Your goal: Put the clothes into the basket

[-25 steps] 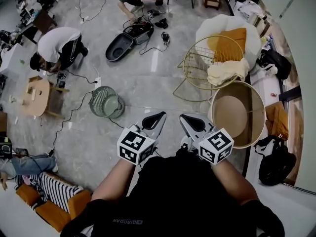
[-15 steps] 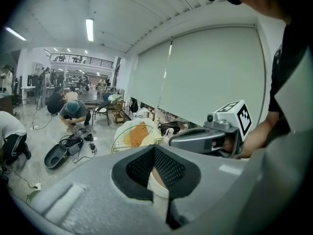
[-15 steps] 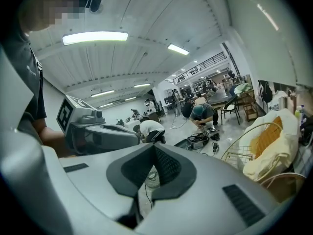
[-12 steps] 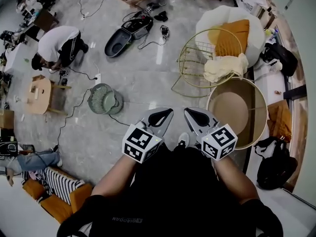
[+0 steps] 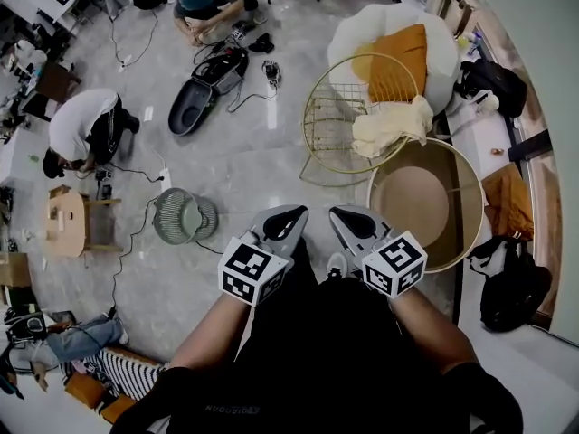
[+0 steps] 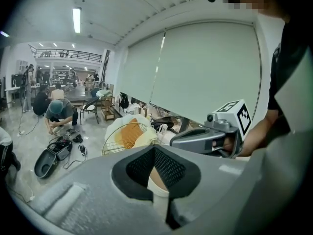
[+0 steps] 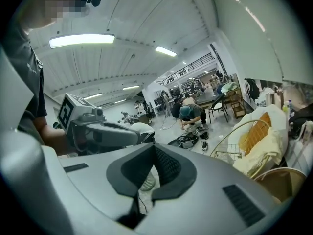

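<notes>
Left gripper (image 5: 288, 215) and right gripper (image 5: 346, 217) are both closed on nothing, well short of the cream garment (image 5: 389, 127) draped over the wire chair (image 5: 330, 120). Best to open them on approach, pinch a thick fold, then carry it to the basket (image 5: 470, 183) alongside.

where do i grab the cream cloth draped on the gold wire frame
Pinch the bunched hump of the cream cloth where it lies over the gold wire frame, coming from above. It hangs loosely across the rim, so lifting from the top should probably free it without snagging the wires.
</notes>
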Available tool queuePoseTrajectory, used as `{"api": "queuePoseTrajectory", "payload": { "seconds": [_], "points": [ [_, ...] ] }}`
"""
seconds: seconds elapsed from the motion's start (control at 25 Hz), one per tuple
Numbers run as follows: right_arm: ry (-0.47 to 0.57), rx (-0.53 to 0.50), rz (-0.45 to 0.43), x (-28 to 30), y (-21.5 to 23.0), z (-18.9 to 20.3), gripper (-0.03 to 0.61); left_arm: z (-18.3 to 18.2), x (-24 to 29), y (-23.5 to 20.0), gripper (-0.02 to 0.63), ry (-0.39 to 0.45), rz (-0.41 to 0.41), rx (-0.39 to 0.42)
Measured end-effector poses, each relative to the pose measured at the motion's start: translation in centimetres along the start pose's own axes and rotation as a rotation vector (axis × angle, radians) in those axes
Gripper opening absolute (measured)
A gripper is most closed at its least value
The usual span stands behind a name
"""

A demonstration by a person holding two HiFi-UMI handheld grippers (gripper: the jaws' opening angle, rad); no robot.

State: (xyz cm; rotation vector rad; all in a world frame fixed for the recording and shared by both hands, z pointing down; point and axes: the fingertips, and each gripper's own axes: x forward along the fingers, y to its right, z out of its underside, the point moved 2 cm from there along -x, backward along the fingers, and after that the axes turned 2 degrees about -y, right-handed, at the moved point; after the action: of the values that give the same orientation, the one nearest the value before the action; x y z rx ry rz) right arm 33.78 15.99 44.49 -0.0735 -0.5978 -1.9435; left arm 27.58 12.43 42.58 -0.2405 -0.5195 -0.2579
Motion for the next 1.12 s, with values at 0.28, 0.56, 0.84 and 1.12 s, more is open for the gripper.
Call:
{"api": "queuePoseTrajectory", "payload": {
  "seconds": [0.28, 0.56, 0.84, 1.12],
  "points": [
    [-0.009, 0.004, 0.056, 4.6, 2.2, -2.8, 0.011, -2.6, 2.4, -6.3, 0.003, -0.011, 0.056, 0.052],
    [0.03, 0.019, 0.154, 9.7, 4.7, -7.3, 0.011, -6.3, 4.3, -13.5, 0.003, -0.002, 0.125, 0.112],
    [0.04, 0.112, 0.307, 12.3, 7.9, -7.3, 0.011, -6.4, 6.6, -16.5, 0.003, -0.045, 0.264, 0.174],
    [0.075, 0.238, 0.463, 11.9, 11.2, -5.8, 0.011, -6.5, 8.9, -18.0, 0.003, -0.103, 0.352, 0.253]
  ]
}}
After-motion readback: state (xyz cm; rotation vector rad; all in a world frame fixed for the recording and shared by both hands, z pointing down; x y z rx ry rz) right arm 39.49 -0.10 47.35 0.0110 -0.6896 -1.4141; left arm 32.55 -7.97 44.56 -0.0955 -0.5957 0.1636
